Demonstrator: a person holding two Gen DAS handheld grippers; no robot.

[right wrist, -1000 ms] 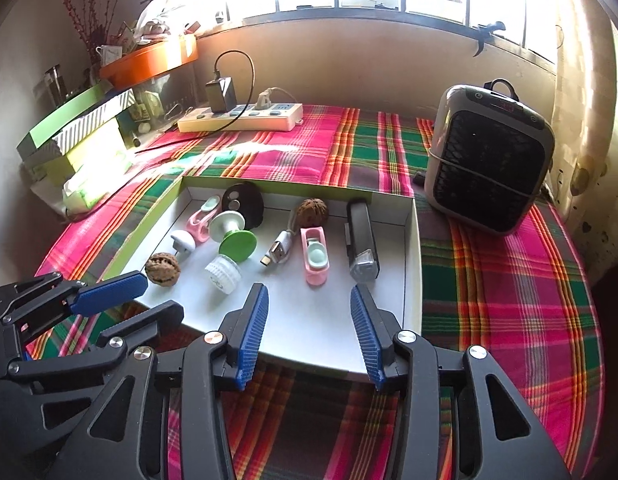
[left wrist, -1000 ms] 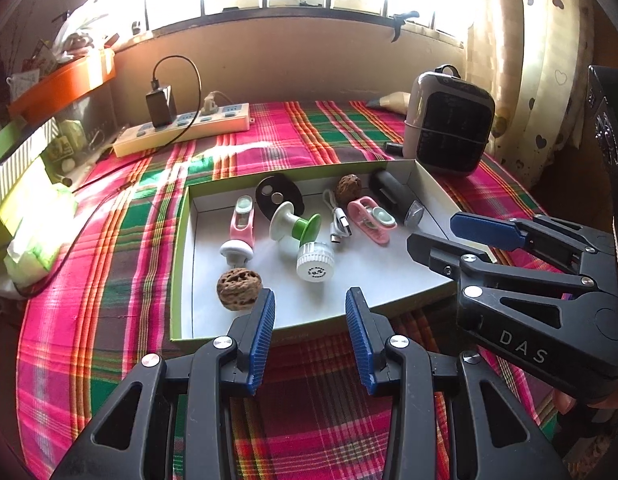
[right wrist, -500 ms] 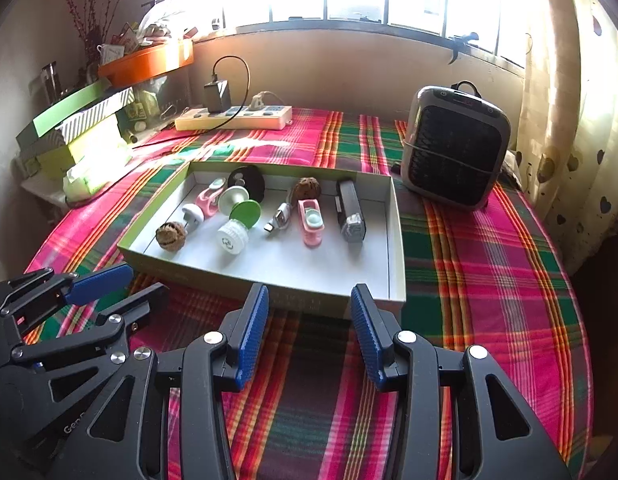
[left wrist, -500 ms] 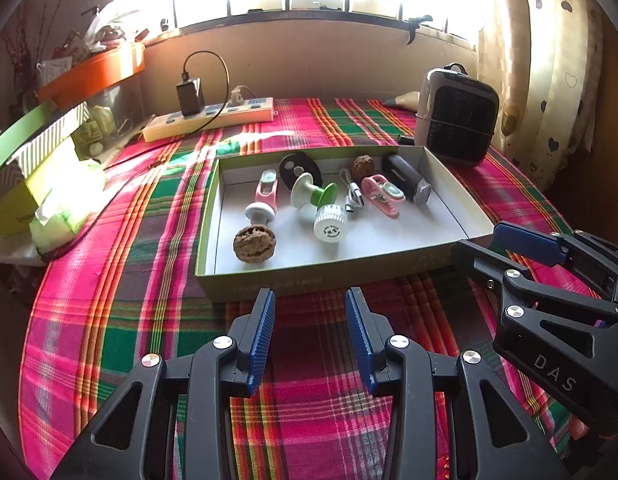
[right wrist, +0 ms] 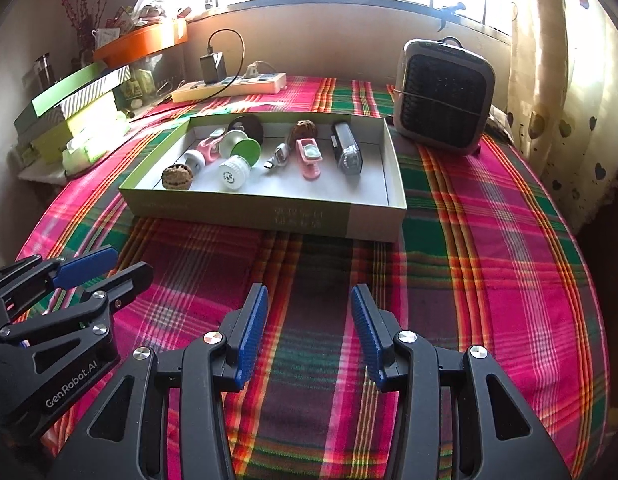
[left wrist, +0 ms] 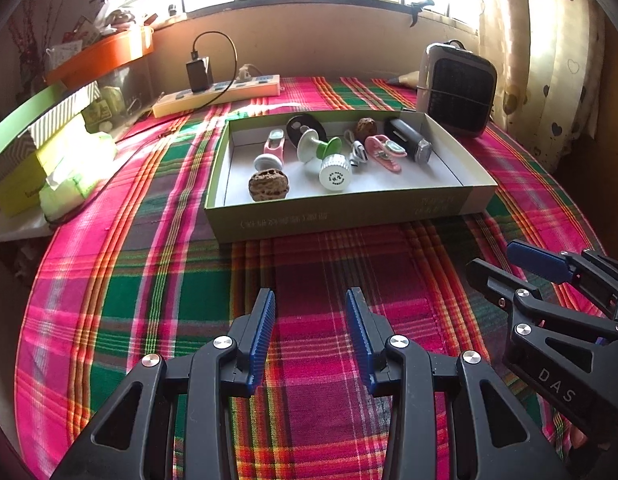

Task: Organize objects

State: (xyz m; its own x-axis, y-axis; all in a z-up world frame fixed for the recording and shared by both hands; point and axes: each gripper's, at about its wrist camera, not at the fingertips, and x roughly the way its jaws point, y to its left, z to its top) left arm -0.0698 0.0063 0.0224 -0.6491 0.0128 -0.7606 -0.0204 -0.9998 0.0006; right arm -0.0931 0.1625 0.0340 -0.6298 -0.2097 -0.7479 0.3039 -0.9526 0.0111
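Left wrist view: box (left wrist: 349,216) lies long axis left-right; left tool (left wrist: 310,336) and right tool (left wrist: 505,260) gape empty.

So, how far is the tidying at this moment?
Done, as it looks: the small things, among them two walnuts, a white cap and a pink clip, lie inside the green box. In hand: nothing; the left gripper and right gripper are both open and empty above the cloth. Left: no loose small item shows on the cloth, so little seems to remain.
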